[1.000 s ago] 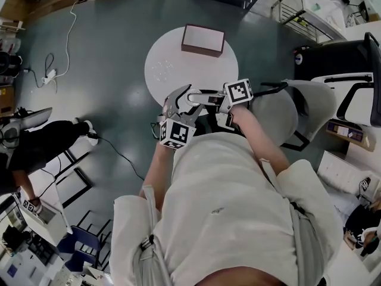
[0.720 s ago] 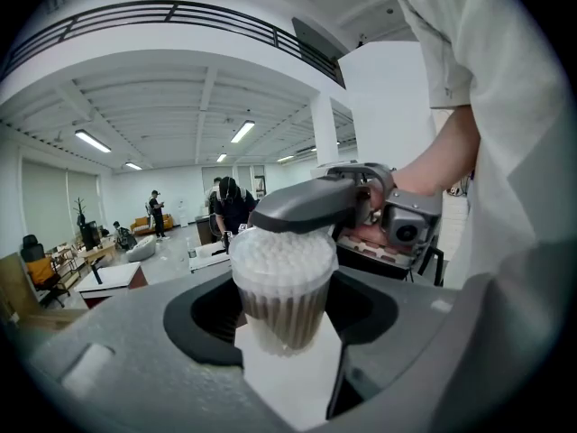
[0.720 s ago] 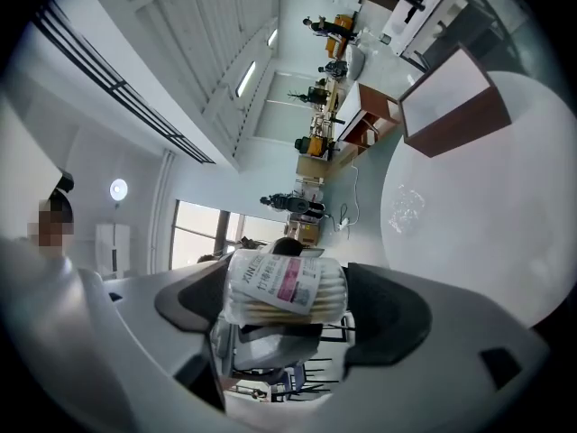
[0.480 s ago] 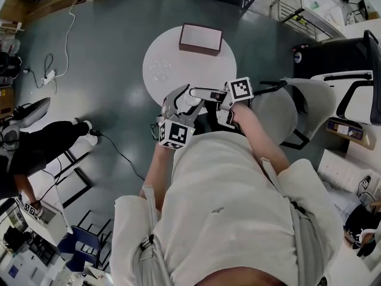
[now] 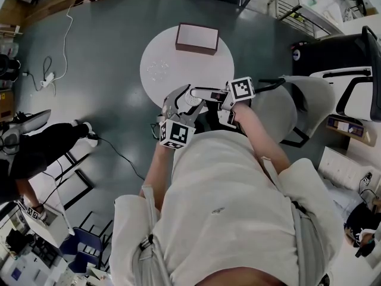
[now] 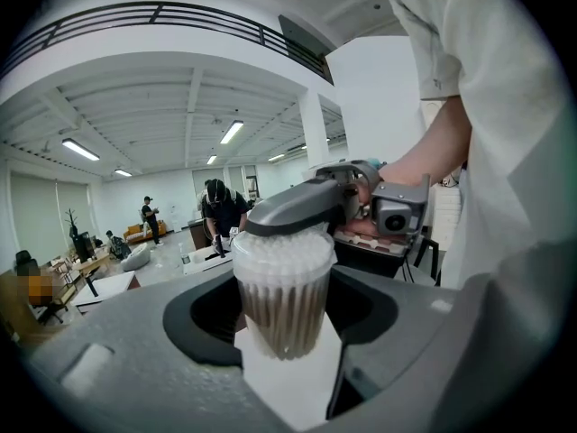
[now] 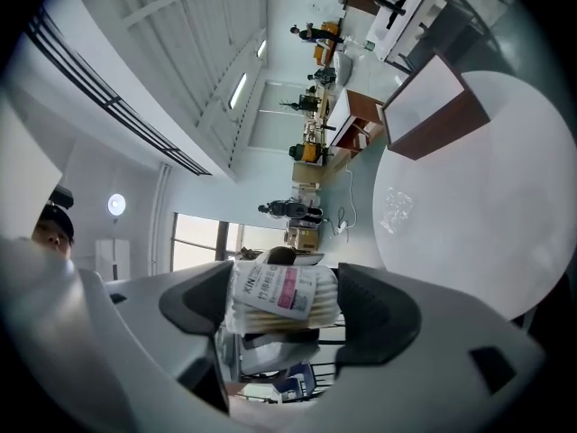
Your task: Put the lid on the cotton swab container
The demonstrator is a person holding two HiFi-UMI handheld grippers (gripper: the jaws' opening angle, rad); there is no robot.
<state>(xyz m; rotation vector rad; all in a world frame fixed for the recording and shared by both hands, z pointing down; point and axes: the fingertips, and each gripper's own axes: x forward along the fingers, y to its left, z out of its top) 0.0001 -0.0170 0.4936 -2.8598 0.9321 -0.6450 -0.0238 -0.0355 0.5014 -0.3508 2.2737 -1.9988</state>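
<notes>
The cotton swab container is a clear ribbed cup packed with swabs, and it stands upright between the pads of my left gripper, which is shut on its lower body. A clear lid seems to cap the swab tips. A grey finger of my right gripper lies across that top. In the right gripper view the container lies sideways with its pink label showing and fills the gap of the right gripper. Those jaws have just been closing and touch both its ends. In the head view both grippers meet at the table's near edge.
A round white table carries a white-topped, brown-sided box at its far side and a small clear item. A grey chair stands to the right. A cable runs over the floor at left. Other people stand in the room.
Both grippers stay together at the container, almost still. The table and box have drifted slightly left and up in the head view.
</notes>
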